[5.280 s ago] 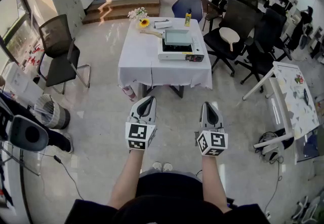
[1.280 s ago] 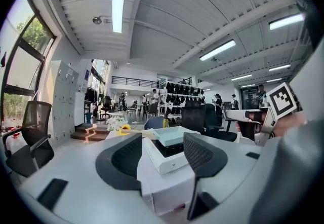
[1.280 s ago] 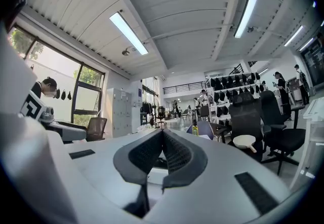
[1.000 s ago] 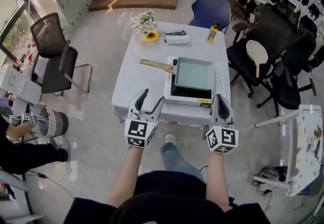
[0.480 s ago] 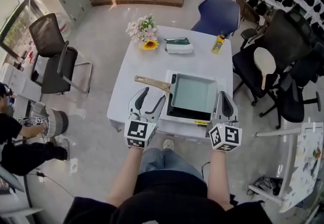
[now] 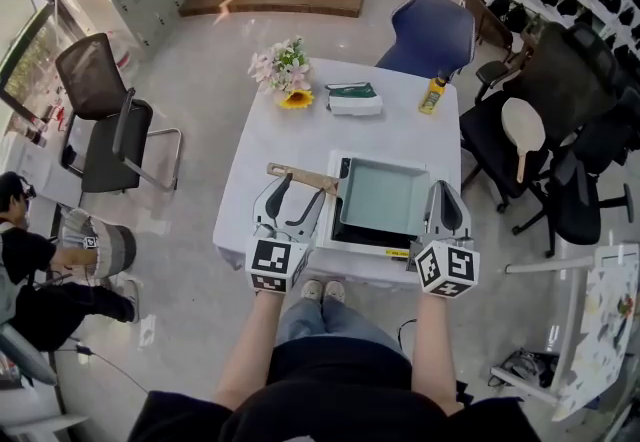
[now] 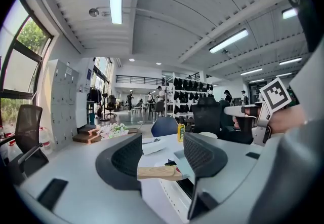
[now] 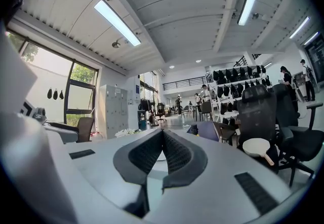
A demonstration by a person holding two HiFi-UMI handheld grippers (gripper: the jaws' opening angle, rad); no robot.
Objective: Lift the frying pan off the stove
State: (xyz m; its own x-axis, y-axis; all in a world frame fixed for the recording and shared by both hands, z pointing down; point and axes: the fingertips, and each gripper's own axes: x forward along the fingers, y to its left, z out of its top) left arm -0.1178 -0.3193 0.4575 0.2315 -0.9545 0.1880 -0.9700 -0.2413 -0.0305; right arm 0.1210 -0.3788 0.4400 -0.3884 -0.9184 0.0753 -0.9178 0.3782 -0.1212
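A square pale-green frying pan [image 6: 384,195] sits on a white tabletop stove [image 6: 372,235] near the table's front edge. Its wooden handle [image 6: 298,176] points left. My left gripper [image 6: 297,194] is open at the table's front, just short of the handle. In the left gripper view the handle [image 7: 157,172] shows across the gap between the jaws of the left gripper [image 7: 162,154], beyond the tips, with the pan's edge [image 7: 181,166] at its right. My right gripper [image 6: 443,200] is shut and empty at the stove's front right corner; in its own view the right gripper [image 8: 162,139] has its jaws pressed together.
The white-clothed table [image 6: 270,145] also holds flowers [image 6: 282,65], a flat box [image 6: 354,98] and a yellow bottle [image 6: 432,96]. A blue chair [image 6: 430,30] stands behind, black office chairs [image 6: 540,120] to the right, a black chair [image 6: 105,120] to the left. A person [image 6: 30,270] crouches by a bin [image 6: 100,245].
I have walked up to the table, which has grown nearer in the head view. The left jaws, together at first, now stand apart. Both grippers have reached the table's front edge.
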